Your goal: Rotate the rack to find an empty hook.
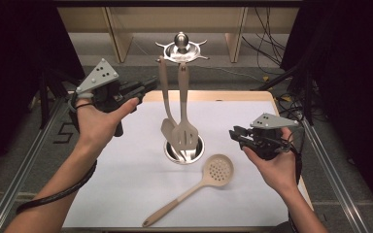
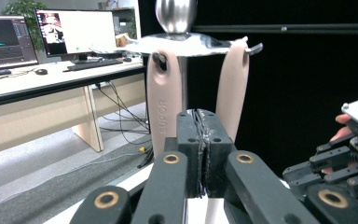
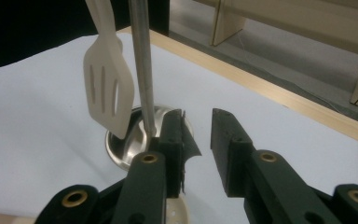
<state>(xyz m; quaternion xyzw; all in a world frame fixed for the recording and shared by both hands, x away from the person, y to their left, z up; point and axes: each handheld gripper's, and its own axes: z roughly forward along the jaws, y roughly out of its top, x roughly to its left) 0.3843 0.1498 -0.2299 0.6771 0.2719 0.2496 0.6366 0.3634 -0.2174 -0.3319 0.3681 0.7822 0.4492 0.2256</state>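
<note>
The skimmer [image 3: 175,211] is mostly hidden behind the right gripper's fingers [image 3: 175,140], cut off at six o'clock. The stand's pole [image 3: 142,65] and the slotted turner's handle [image 3: 98,14] run off at twelve o'clock.

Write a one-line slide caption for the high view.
Two hand-held tools, left and right, flank a utensil stand holding two spatulas; a skimmer spoon lies on the white table.
</note>
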